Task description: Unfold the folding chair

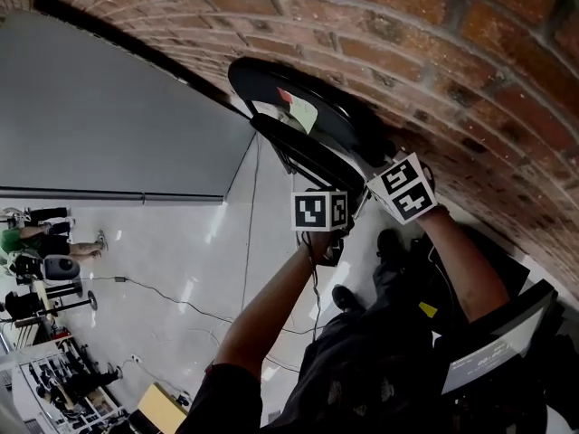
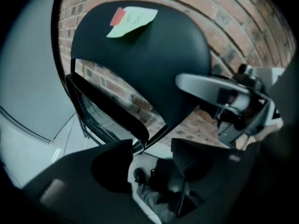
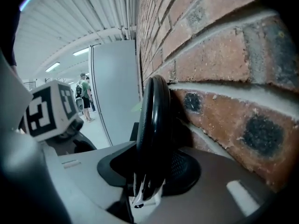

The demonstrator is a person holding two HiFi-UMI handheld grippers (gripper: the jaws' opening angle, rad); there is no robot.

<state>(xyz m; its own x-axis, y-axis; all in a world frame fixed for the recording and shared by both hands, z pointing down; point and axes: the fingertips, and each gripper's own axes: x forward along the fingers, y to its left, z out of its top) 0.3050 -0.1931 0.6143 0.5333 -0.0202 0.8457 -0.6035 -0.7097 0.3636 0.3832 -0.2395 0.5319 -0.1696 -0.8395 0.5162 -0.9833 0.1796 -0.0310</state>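
Note:
The black folding chair [image 1: 303, 129] leans folded against the brick wall, with a green and red sticky note [image 1: 299, 111] on its backrest [image 2: 149, 55]. My right gripper [image 3: 152, 171] is shut on the backrest's rim [image 3: 153, 125], seen edge-on between its pads; its marker cube [image 1: 404, 188] shows at the chair's right side. My left gripper [image 2: 152, 164] is open with nothing between its fingers. It sits just below the folded seat's edge [image 2: 110, 111], apart from it. Its marker cube [image 1: 319, 211] hides the fingertips in the head view.
The brick wall [image 1: 452, 52] runs behind the chair. A grey panel [image 1: 109, 116] stands to the left. Cables [image 1: 172, 297] cross the pale floor. People [image 1: 36, 238] and equipment racks [image 1: 54, 369] are at far left. My shoes [image 1: 348, 298] are under the chair, a dark stand [image 1: 498, 351] at right.

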